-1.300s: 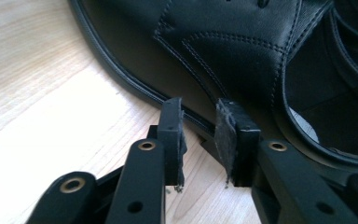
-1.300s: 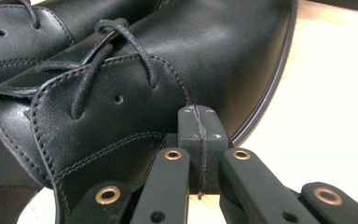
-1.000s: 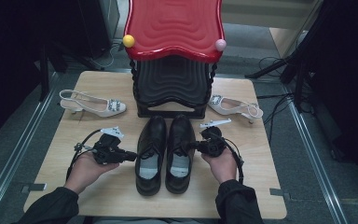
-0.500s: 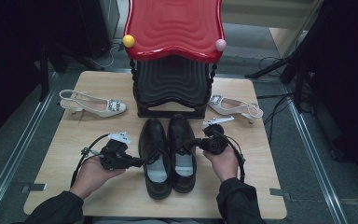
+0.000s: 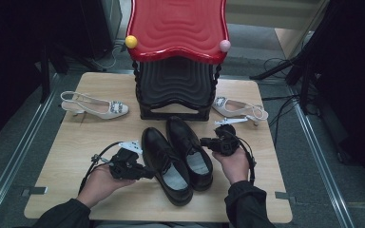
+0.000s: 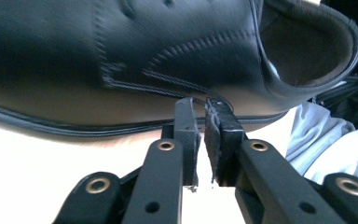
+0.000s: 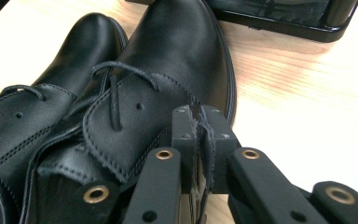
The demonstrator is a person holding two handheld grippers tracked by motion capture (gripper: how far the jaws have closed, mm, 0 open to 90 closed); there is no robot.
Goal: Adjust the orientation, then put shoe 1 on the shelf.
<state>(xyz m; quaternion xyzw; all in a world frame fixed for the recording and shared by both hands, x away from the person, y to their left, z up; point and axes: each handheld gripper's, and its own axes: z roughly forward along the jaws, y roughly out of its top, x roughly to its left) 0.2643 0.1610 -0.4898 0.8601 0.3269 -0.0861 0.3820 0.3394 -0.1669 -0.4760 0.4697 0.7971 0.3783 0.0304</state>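
My left hand-held gripper (image 5: 145, 172) and right hand-held gripper (image 5: 204, 141) flank two glossy black leather lace-up shoes (image 5: 183, 156) mid-table (image 5: 100, 142). Both jaws have just cracked open a sliver, gripping nothing. The pair has slid rightward and angled. My left gripper view shows stitched seams (image 6: 177, 77).

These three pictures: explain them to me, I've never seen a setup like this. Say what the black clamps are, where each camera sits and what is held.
A person sits at a wooden table with a hand-held two-jaw tool in each hand. One camera looks down from above; the other two ride on the tools. The left tool and right tool press against the outer sides of a pair of black lace-up shoes. Their jaws have just been opening slightly, with nothing between them. Behind stand a red-topped black stool and two beige slingback heels.
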